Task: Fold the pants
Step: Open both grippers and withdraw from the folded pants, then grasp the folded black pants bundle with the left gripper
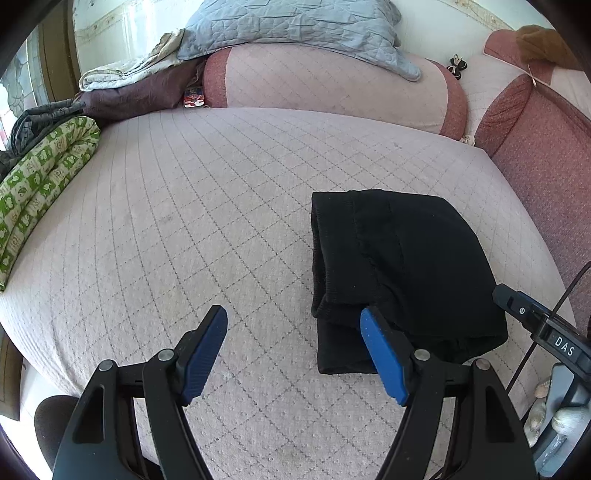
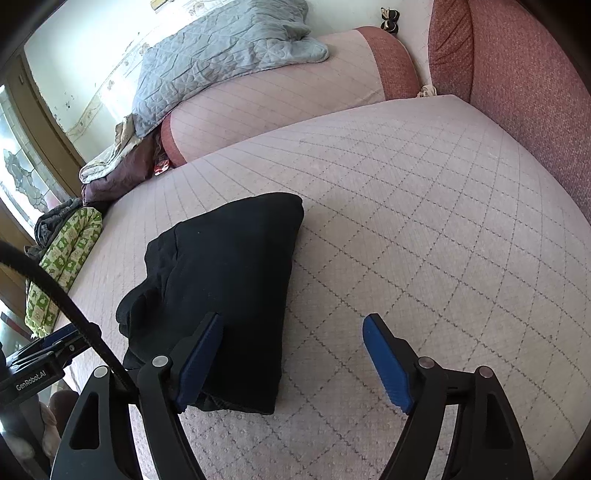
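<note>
The black pants [image 1: 399, 266] lie folded in a compact bundle on the pink quilted bed [image 1: 221, 206]. They also show in the right wrist view [image 2: 225, 280]. My left gripper [image 1: 293, 317] is open and empty, just left of the bundle's near edge, its right finger beside the cloth. My right gripper [image 2: 293, 325] is open and empty, just right of the bundle's near edge, its left finger in front of the cloth. Part of the right gripper's body [image 1: 543, 325] shows at the right edge of the left wrist view.
A green patterned blanket [image 1: 40, 188] lies at the bed's left edge. A grey-blue quilted pillow [image 1: 295, 29] rests on a pink bolster [image 1: 332, 85] at the head. A red padded side [image 1: 535, 147] runs along the right. Folded cloths [image 1: 136, 77] lie far left.
</note>
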`<state>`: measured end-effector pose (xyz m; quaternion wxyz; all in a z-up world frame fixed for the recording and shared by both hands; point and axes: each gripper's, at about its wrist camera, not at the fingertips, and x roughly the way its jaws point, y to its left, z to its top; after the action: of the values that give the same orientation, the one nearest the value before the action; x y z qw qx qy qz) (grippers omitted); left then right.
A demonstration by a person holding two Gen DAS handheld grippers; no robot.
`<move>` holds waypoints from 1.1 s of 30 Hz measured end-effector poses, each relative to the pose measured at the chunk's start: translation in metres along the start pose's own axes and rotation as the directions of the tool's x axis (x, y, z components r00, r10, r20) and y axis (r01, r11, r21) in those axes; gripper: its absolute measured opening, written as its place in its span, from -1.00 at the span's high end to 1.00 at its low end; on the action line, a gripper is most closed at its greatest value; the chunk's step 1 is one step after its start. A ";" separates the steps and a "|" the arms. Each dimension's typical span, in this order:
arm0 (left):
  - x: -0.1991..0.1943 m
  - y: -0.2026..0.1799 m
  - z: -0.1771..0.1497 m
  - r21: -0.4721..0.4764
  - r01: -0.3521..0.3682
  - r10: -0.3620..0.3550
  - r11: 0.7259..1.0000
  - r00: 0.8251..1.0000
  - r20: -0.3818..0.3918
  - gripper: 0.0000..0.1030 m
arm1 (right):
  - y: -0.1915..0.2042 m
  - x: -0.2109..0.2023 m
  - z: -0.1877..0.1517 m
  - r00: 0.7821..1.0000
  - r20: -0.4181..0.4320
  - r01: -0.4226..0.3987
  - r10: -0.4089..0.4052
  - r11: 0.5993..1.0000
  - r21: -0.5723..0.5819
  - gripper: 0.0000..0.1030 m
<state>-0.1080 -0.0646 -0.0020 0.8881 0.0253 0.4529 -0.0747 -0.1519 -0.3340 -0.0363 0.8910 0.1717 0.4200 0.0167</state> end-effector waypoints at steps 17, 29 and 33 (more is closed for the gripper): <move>-0.012 0.010 -0.011 -0.002 0.001 -0.001 1.000 1.000 -0.008 -0.44 | -0.008 0.002 -0.002 1.000 -0.006 -0.003 0.004 0.999 0.053 -0.69; 0.037 0.040 0.024 -0.173 0.343 -0.355 0.923 0.934 -0.043 -0.56 | -0.007 0.001 -0.004 1.000 0.002 -0.013 0.013 0.999 0.051 -0.70; 0.081 0.042 0.036 -0.208 0.390 -0.419 0.897 0.901 -0.116 -0.56 | -0.009 0.007 -0.003 0.999 -0.013 -0.049 0.050 0.996 0.075 -0.71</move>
<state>-0.0253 -0.0357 -0.0474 0.8129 -0.1438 0.5219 -0.2148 -0.1510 -0.3405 -0.0458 0.8801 0.2149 0.4228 0.0244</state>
